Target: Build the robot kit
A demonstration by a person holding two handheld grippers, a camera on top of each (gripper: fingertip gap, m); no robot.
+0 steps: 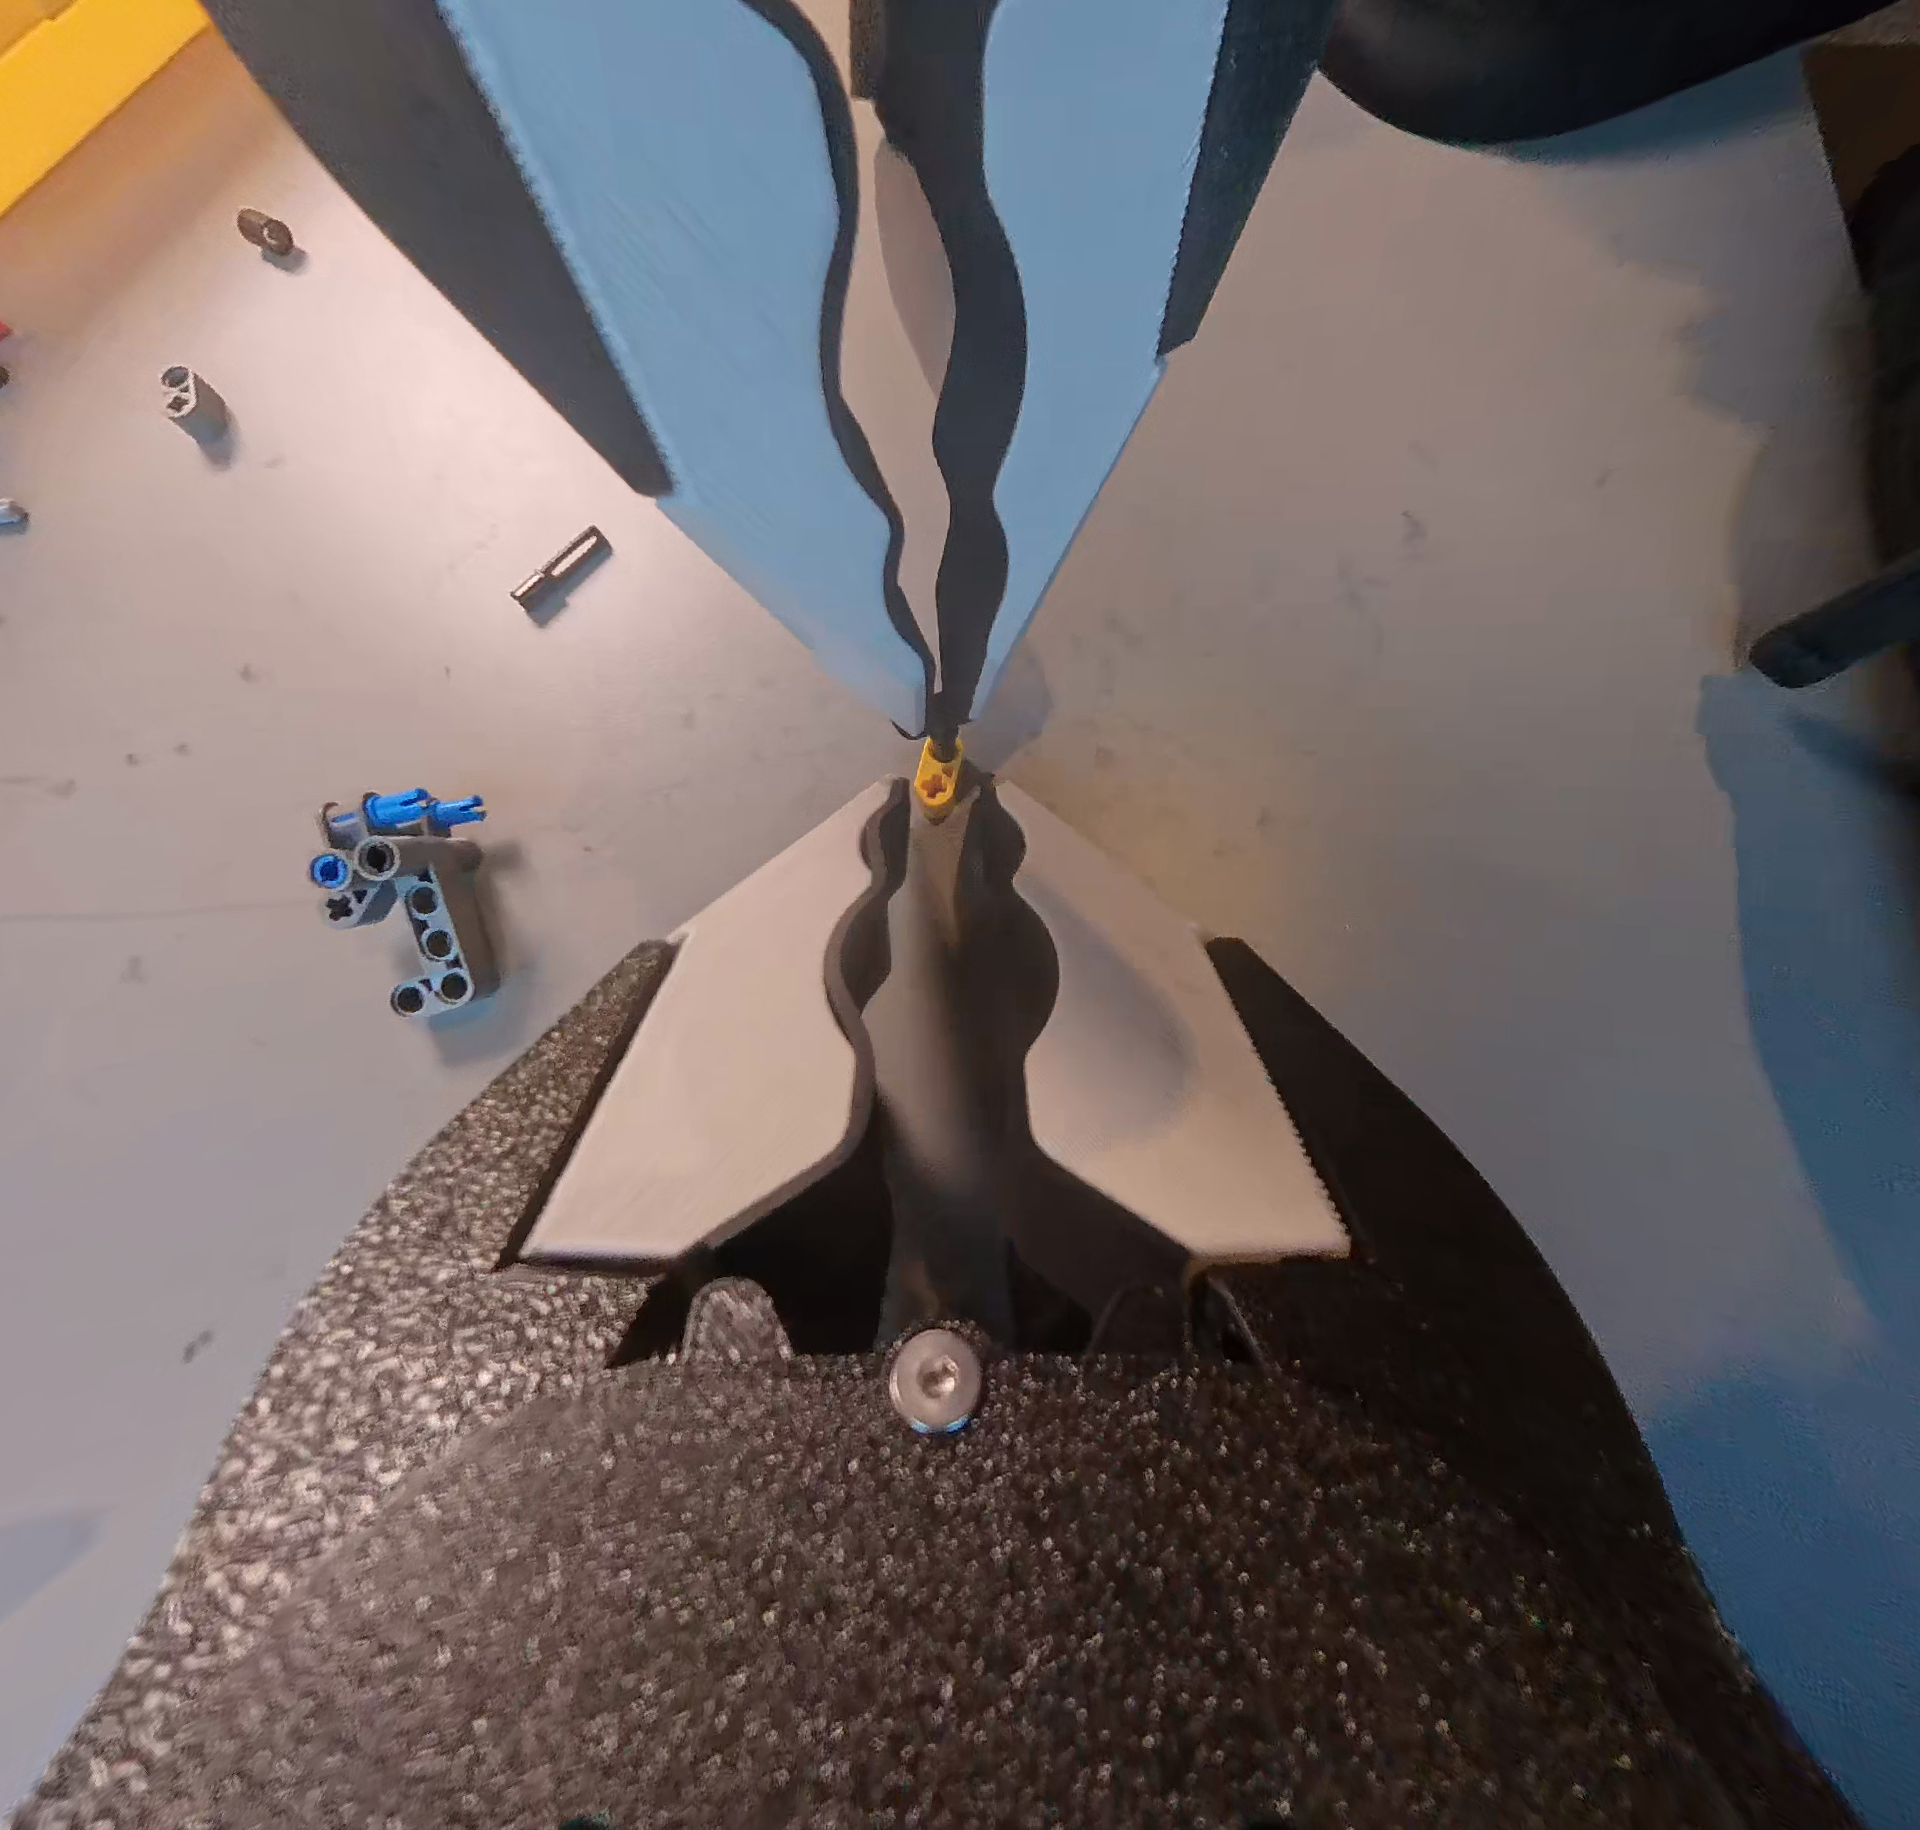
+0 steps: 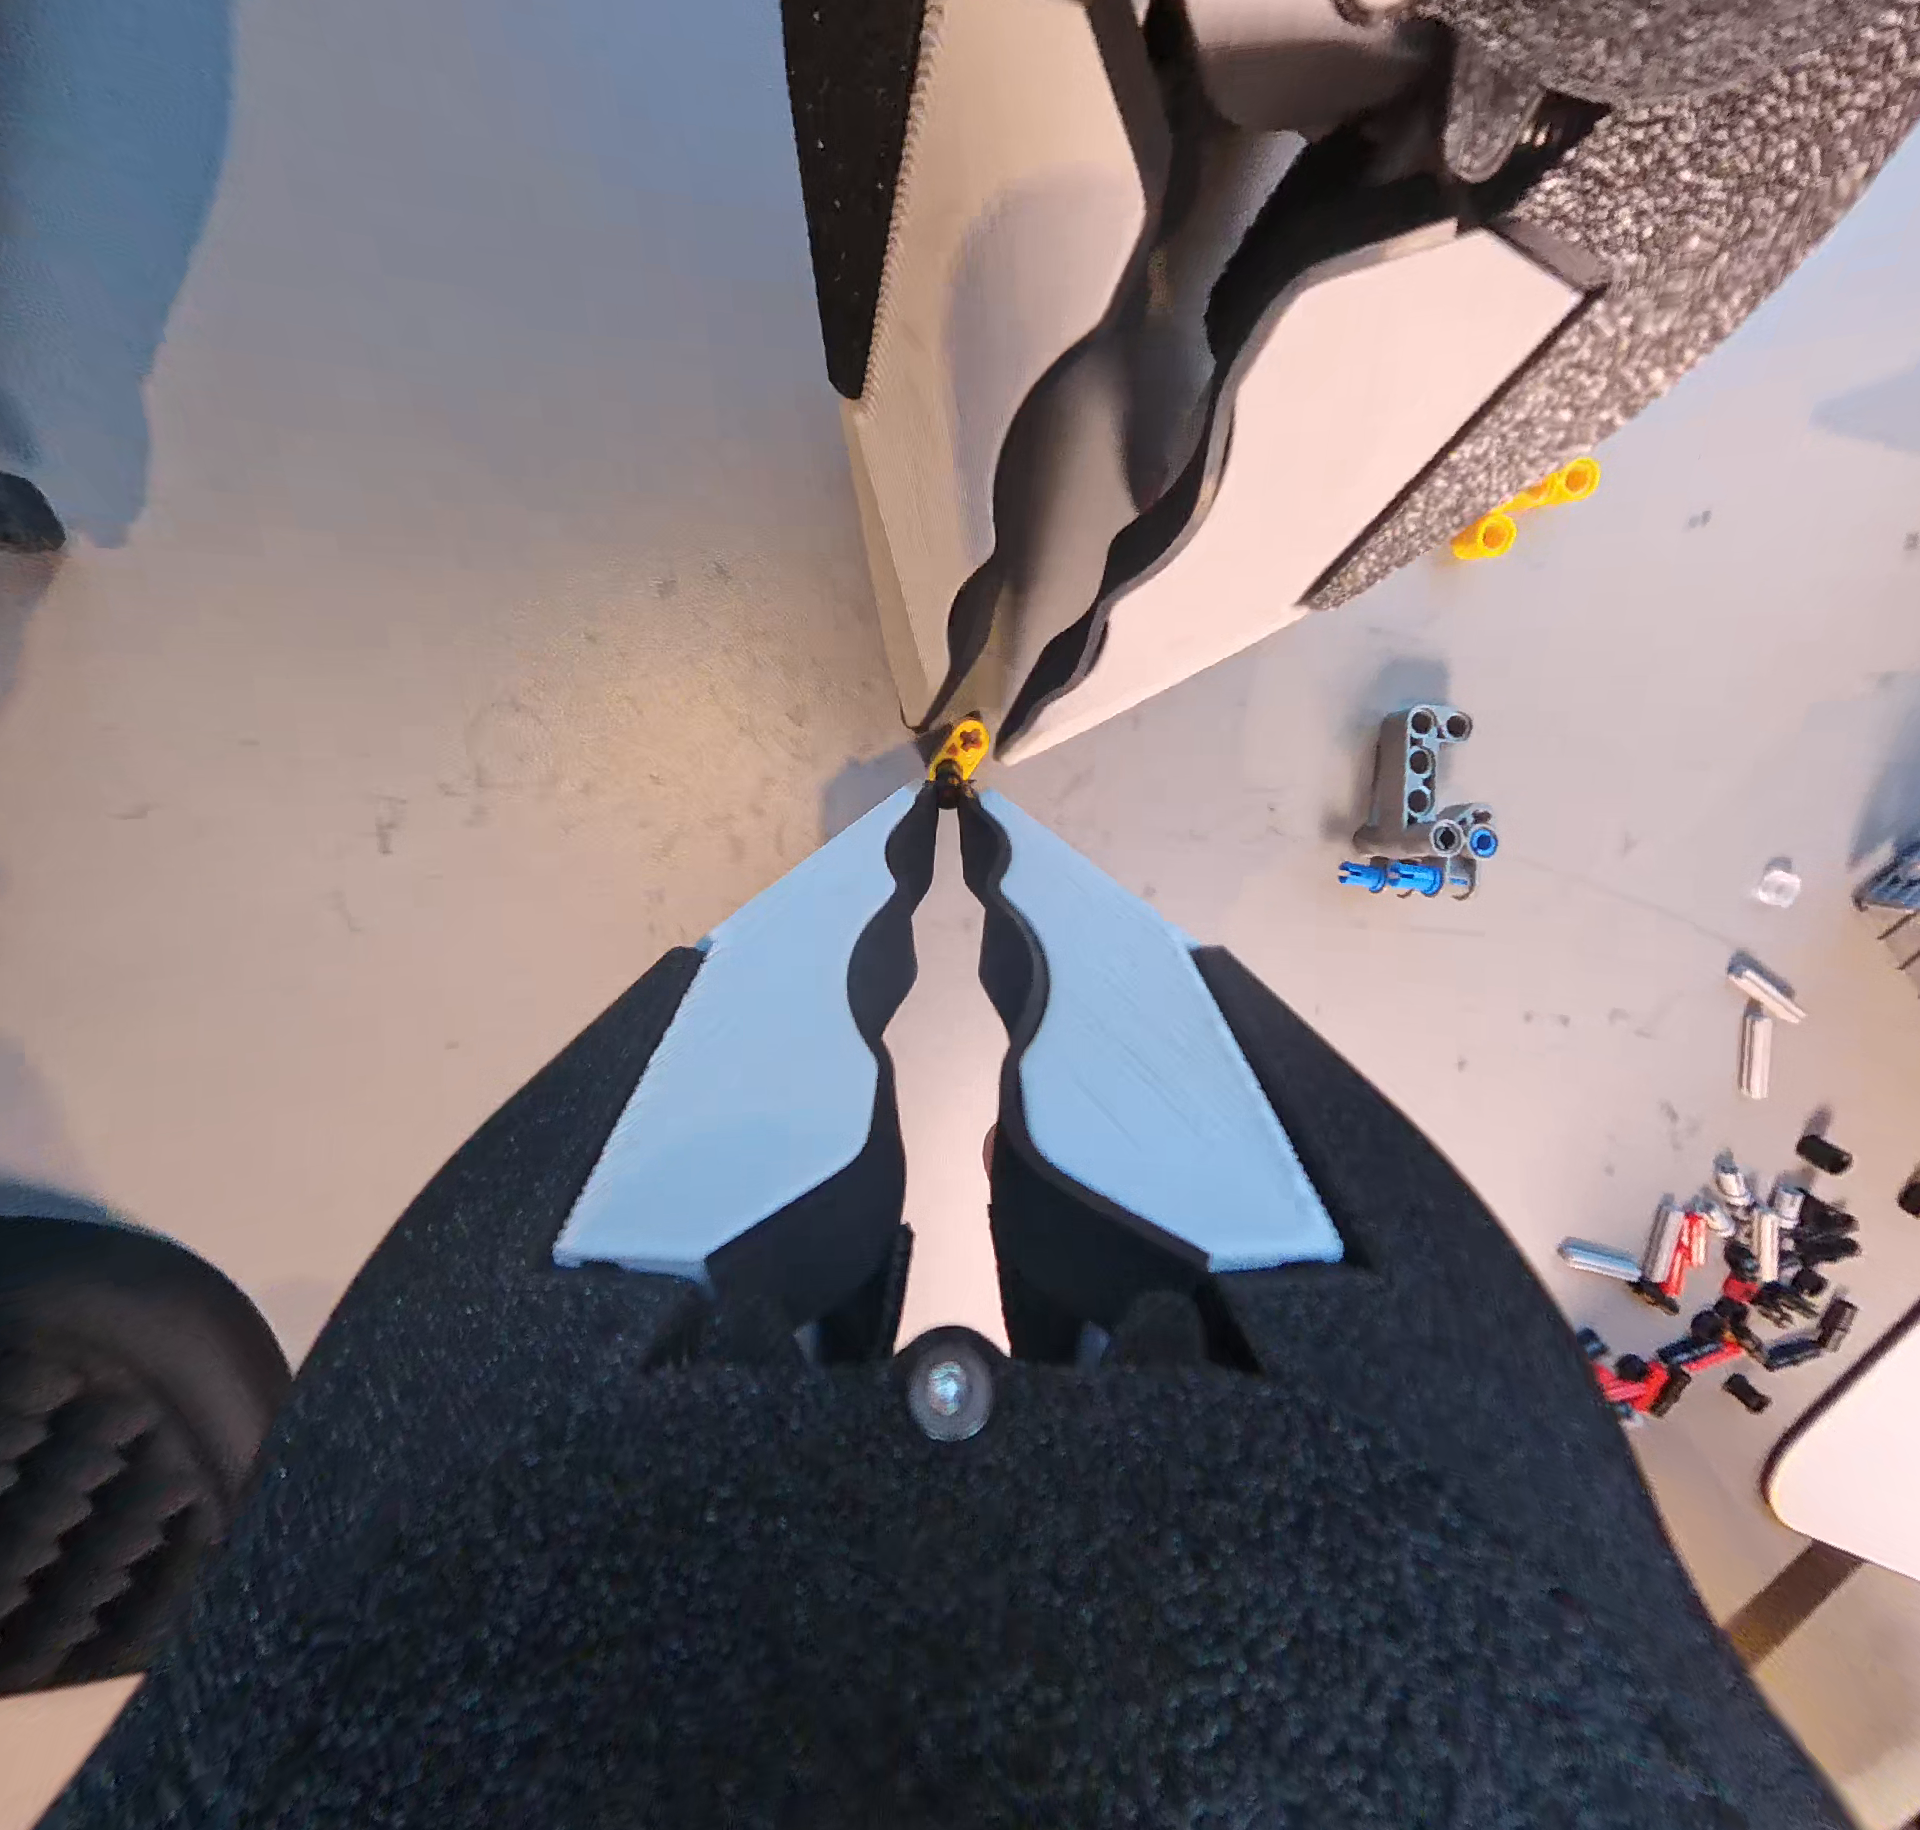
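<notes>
My left gripper (image 1: 938, 795) has pale grey fingers and is shut on a small yellow connector piece (image 1: 937, 781) with a cross hole. My right gripper (image 1: 943, 718) comes in from the top of the left wrist view, tip to tip with the left. In the right wrist view the right gripper (image 2: 949, 793) is shut on a small black pin (image 2: 948, 791). The pin's end meets the yellow connector (image 2: 961, 746), held by the left gripper (image 2: 963, 731) above it. Both are held over a grey table (image 1: 1351, 533).
A grey beam assembly with blue pins (image 1: 410, 897) lies left of the grippers; it also shows in the right wrist view (image 2: 1418, 814). A black axle (image 1: 559, 562) and a grey connector (image 1: 192, 393) lie farther left. A pile of small parts (image 2: 1745, 1271), a yellow piece (image 2: 1527, 507) and a white tray edge (image 2: 1860, 1448) lie on the right. My left and right fingertips are right by each other.
</notes>
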